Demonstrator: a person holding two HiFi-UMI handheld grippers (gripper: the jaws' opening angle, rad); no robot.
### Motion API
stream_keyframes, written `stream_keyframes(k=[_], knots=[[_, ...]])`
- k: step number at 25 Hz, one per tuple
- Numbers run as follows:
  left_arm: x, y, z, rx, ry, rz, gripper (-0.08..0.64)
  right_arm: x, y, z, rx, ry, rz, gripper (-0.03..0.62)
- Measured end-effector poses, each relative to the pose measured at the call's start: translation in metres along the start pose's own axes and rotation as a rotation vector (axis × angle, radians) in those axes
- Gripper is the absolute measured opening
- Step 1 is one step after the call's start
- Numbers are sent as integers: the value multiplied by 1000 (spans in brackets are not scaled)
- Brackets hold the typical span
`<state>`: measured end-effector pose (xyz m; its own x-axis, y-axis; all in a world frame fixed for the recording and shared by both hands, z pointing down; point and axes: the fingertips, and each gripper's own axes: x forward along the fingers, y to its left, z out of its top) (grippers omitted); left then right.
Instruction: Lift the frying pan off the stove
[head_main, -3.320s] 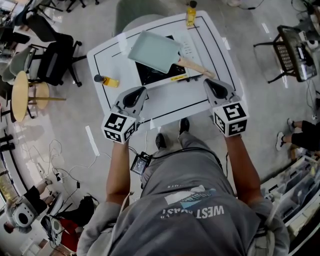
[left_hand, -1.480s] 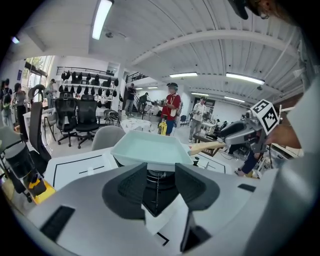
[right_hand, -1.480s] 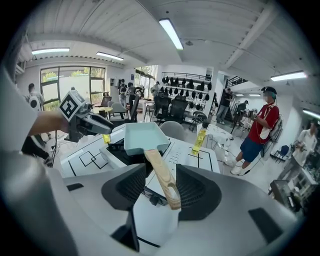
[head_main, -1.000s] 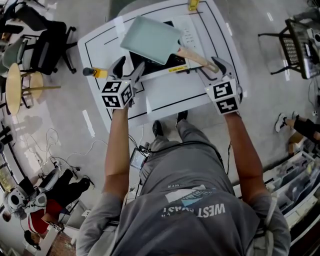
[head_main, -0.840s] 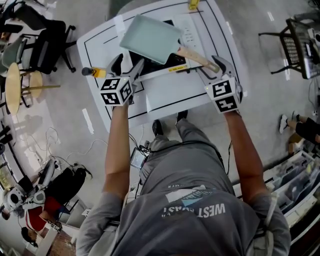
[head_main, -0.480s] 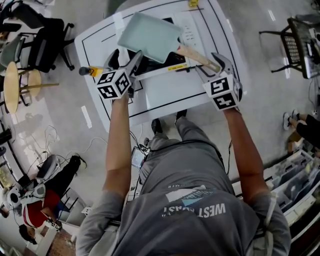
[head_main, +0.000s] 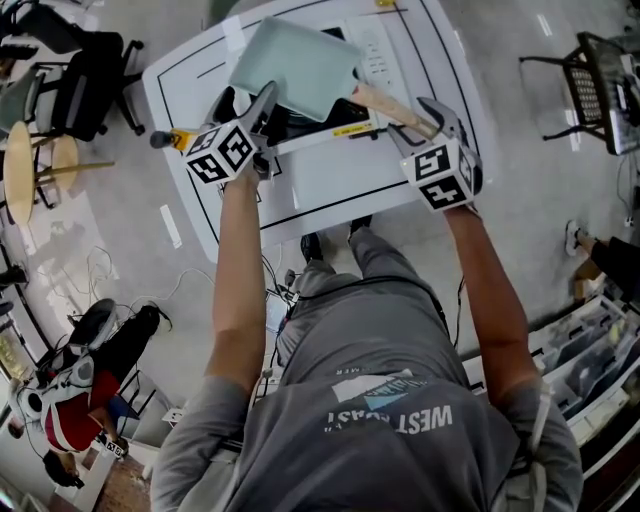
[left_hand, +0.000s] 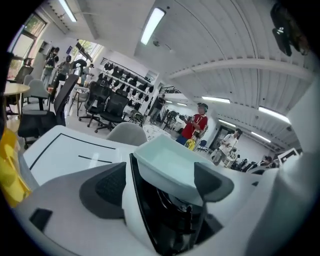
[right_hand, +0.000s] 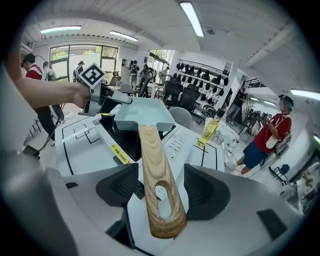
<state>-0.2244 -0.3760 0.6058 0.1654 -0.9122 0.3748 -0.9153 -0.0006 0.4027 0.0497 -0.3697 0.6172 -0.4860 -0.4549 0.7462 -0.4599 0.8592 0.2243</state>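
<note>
A pale green square frying pan (head_main: 295, 65) with a wooden handle (head_main: 395, 108) sits on the black stove (head_main: 300, 125) on a white table (head_main: 340, 180). My left gripper (head_main: 248, 100) is at the pan's near left corner. In the left gripper view the pan (left_hand: 172, 167) lies between its wide pads (left_hand: 107, 187), and the jaws have just been opening. My right gripper (right_hand: 159, 192) has also just been opening. The handle (right_hand: 157, 185) lies between its pads (right_hand: 117, 187) with a gap on each side.
A yellow bottle (head_main: 172, 138) lies at the table's left edge, and another (right_hand: 209, 131) stands beyond the stove's control panel. Office chairs (head_main: 85, 75) and a round wooden table (head_main: 20, 170) stand to the left. People (left_hand: 195, 127) stand in the background.
Both grippers have moved forward toward the pan. The left one has rolled and reached the pan's corner, and the right one has dropped over the handle's end. Both pairs of jaws stand wider.
</note>
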Motion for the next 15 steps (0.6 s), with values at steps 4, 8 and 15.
stream_keyframes(k=[4, 8, 15], knots=[[6, -2, -3, -31, 6, -20, 403, 11, 0, -6, -24, 18, 5, 281], [6, -2, -4, -27, 18, -37, 402, 16, -4, -5, -65, 20, -23, 235], [3, -2, -5, -47, 9, -55, 339, 15, -4, -2, -226, 31, -81, 71]])
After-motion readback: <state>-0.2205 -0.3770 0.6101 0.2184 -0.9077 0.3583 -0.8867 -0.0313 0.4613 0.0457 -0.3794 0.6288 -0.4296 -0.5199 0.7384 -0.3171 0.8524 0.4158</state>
